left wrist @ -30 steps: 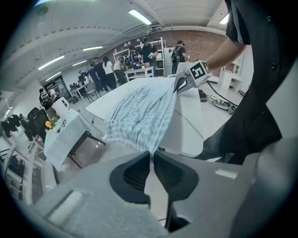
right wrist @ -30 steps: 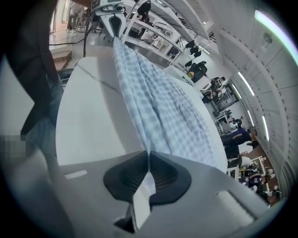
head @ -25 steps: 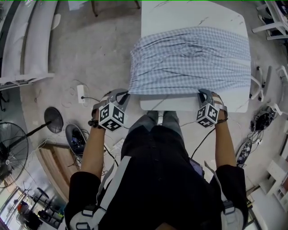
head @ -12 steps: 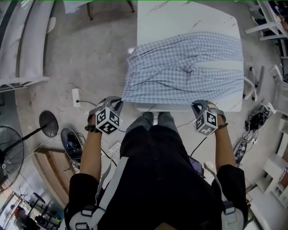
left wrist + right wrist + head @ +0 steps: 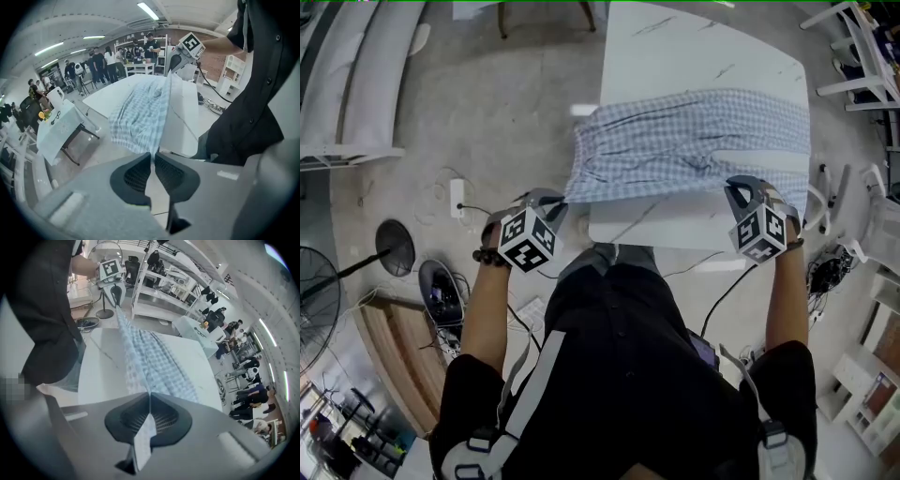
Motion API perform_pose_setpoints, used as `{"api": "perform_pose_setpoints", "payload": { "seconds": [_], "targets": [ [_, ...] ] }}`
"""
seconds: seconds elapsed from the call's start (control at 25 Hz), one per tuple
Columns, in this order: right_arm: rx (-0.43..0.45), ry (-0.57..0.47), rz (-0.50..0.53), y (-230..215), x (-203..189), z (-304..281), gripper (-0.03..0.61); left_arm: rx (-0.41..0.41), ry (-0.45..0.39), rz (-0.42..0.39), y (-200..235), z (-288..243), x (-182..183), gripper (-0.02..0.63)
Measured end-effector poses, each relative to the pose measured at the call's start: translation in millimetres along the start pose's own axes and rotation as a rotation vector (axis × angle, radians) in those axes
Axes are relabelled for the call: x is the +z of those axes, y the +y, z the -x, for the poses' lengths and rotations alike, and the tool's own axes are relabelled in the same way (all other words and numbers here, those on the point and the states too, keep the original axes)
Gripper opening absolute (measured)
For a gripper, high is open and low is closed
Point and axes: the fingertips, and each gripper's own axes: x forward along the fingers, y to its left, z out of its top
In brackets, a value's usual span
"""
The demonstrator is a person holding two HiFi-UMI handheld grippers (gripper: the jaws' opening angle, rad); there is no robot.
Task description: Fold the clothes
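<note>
A blue-and-white checked garment [image 5: 694, 141] lies across the white marble table [image 5: 675, 56]. My left gripper [image 5: 561, 199] is shut on its near left corner, just off the table's left edge. My right gripper [image 5: 733, 187] is shut on the near right corner, held above the table. The near hem hangs taut between them. In the left gripper view the cloth [image 5: 140, 112] runs from my closed jaws [image 5: 153, 157] up to the other gripper [image 5: 176, 56]. The right gripper view shows the fabric [image 5: 150, 357] pinched in the shut jaws [image 5: 149, 397], a strip sticking out behind.
The table's bare near strip [image 5: 656, 225] is right in front of the person's legs. A fan [image 5: 314, 309] and a power strip [image 5: 457, 197] are on the floor at left. White chairs [image 5: 862, 56] and cables [image 5: 830, 267] are at right. People [image 5: 101, 63] stand far behind.
Both grippers have lifted the near hem, the right one more. The hem has come away from the table's near edge, baring a strip of tabletop.
</note>
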Motion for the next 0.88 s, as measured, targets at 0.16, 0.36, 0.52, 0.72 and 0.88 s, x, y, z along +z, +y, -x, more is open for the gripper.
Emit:
{"api": "perform_pose_setpoints", "payload": {
  "seconds": [0.16,0.36,0.52,0.72,0.88],
  "targets": [
    [-0.013,-0.006,0.052,-41,13,-7,0.008,-0.011,0.015,-0.017,25,3,14,0.038],
    [0.025,0.002,0.104,-85,24,-35,0.008,-0.036,0.041,-0.006,66,-3,25,0.038],
    [0.065,0.008,0.143,-115,31,-64,0.008,-0.047,0.067,0.061,105,-20,30,0.038],
    [0.134,0.021,0.163,-143,33,-107,0.008,-0.064,0.105,0.134,133,-46,30,0.038],
    [0.156,0.021,0.161,-159,31,-137,0.009,-0.068,0.112,0.172,153,-67,30,0.038]
  ]
}}
